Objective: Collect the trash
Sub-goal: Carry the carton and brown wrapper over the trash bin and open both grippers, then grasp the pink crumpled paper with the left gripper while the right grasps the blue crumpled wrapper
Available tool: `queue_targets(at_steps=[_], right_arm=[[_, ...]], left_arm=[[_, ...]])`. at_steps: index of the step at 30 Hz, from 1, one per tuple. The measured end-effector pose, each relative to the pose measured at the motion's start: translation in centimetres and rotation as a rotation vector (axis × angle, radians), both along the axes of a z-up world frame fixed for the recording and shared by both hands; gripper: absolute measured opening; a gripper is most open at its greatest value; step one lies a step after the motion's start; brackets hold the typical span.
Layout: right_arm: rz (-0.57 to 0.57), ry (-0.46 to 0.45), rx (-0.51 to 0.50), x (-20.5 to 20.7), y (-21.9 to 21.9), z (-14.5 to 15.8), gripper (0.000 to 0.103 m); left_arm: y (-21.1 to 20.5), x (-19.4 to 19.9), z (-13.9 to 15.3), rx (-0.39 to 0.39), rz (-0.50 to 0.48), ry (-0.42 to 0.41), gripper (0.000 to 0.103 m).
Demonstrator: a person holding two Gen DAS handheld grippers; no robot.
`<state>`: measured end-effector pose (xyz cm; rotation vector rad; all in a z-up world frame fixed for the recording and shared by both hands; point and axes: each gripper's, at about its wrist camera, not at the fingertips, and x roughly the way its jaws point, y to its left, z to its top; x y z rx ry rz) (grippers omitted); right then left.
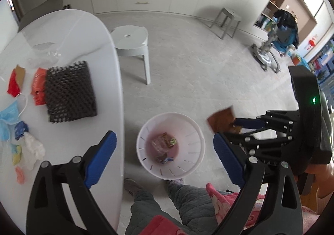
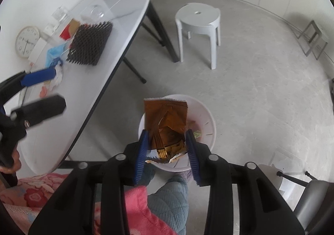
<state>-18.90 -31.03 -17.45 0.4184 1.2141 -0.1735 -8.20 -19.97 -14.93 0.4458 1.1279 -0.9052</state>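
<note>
1. Orange-brown foil wrapper (image 2: 167, 114) stands upright between the blue pads of the right tool (image 2: 167, 131), its torn top edge reaching out past the tips.
2. Right tool: jaws partly apart, wrapper filling the gap. Whether the pads press on it cannot be told.
3. White plastic bin (image 2: 214, 128) sits on the floor directly beneath and ahead of the right tool; the wrapper hangs over its mouth.
4. Left tool (image 1: 163, 135): jaws spread wide, nothing between them. The bin lies straight below the gap.
5. Bin contents (image 1: 163, 143): a few small wrappers on the bottom, one clear, one with blue print.
6. White surface (image 1: 83, 32) runs to the left of the left tool; its left pad overlaps the surface's edge in view.
7. On the surface, left of and beyond that pad: black mesh mat (image 1: 70, 91), orange-red packet (image 1: 38, 87) touching its left side, red-and-tan wrapper (image 1: 13, 82) further left, blue face mask (image 1: 7, 116), crumpled white tissue (image 1: 33, 147).
8. White stool (image 1: 131, 41) stands on the floor beyond the bin.
9. Person's quilted grey trousers (image 1: 183, 199) show below both tools, feet near the bin.
</note>
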Motion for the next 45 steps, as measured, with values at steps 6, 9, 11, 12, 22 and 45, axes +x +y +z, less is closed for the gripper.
queue_targets(at_steps=[6,9,11,12,22,45], right_arm=[[-0.050,-0.037,-0.050,0.9,0.7,1.2,0.099],[-0.078,-0.056,-0.052,1.7,0.7,1.9,0.100],[-0.079,-0.070,-0.044,2.4,1.0,2.4,0.100],[-0.076,-0.074,-0.045,2.8,1.3,2.5,0.100],[0.102,-0.117,-0.048,9.4,8.2,4.5,0.100],[0.435,-0.145,-0.010,26.2,26.7,1.1,0.100]], left_arm=[[1.9,0.8,0.5,-0.002,0.043,-0.022,0.090],[3.2,1.5,0.8,-0.013,0.072,-0.022,0.091],[4.0,2.0,1.0,-0.014,0.102,-0.028,0.093],[4.7,2.4,1.2,-0.014,0.123,-0.039,0.095],[15.7,6.6,2.8,0.015,0.368,-0.167,0.095],[31.4,18.1,-5.9,0.080,0.609,-0.069,0.092]])
